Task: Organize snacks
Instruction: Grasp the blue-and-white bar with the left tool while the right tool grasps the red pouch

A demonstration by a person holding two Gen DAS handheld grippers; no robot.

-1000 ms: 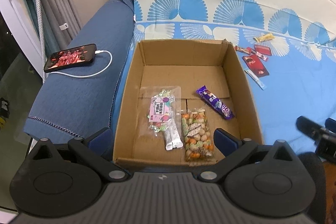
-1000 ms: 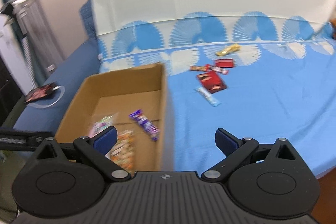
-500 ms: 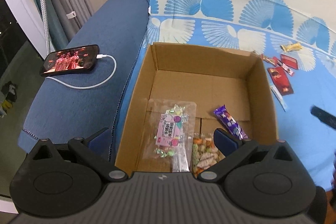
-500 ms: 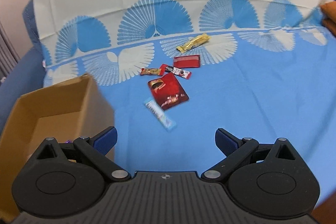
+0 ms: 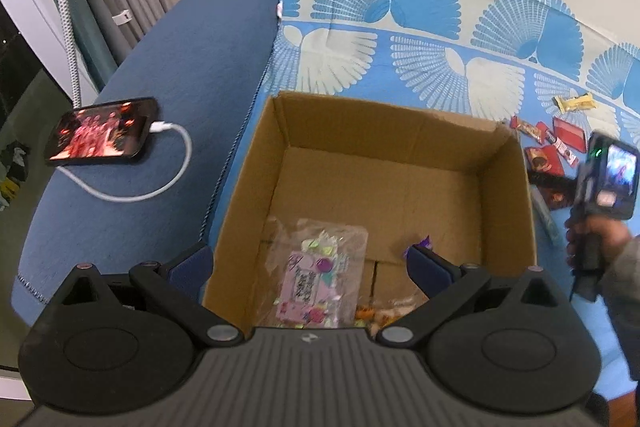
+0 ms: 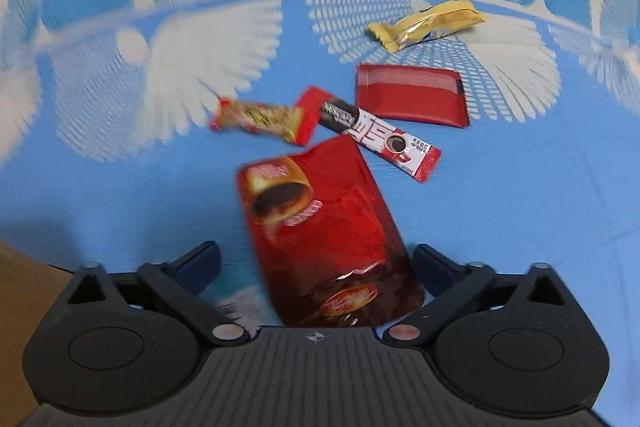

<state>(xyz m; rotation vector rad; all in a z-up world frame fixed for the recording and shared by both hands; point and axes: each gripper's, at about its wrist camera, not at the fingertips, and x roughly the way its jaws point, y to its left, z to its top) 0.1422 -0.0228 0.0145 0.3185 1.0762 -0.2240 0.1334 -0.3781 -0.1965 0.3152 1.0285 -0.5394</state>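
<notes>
My right hand-held gripper (image 6: pixel 316 263) is spread wide over the bed, its blue-padded fingers (image 6: pixel 198 261) straddling the near end of a big red coffee pouch (image 6: pixel 324 231) that lies flat on the blue bedsheet (image 6: pixel 520 207); whether the pads touch the pouch I cannot tell, and nothing is clamped. Just left of the pouch, partly under my left finger, a pale blue stick packet (image 6: pixel 240 301) shows, blurred. Beyond the pouch lie a red-and-white Nescafé stick (image 6: pixel 380 139), a red-and-gold candy bar (image 6: pixel 258 117) to its left, then a flat red sachet (image 6: pixel 412 95), and farthest a gold-wrapped bar (image 6: pixel 426 23).

My left hand-held gripper (image 5: pixel 308 263) also stands wide and carries nothing, poised above the near end of the open cardboard box (image 5: pixel 400 131). Inside, nearest me, sit a clear bag of pastel candies (image 5: pixel 316 275) and a packet of mixed nuts (image 5: pixel 380 313), with the tip of a purple wrapper (image 5: pixel 422 242) beside my right finger. On the blue armrest (image 5: pixel 180 75) to the left, a phone (image 5: pixel 102 135) lies lit, a white cable (image 5: pixel 160 171) plugged in.
</notes>
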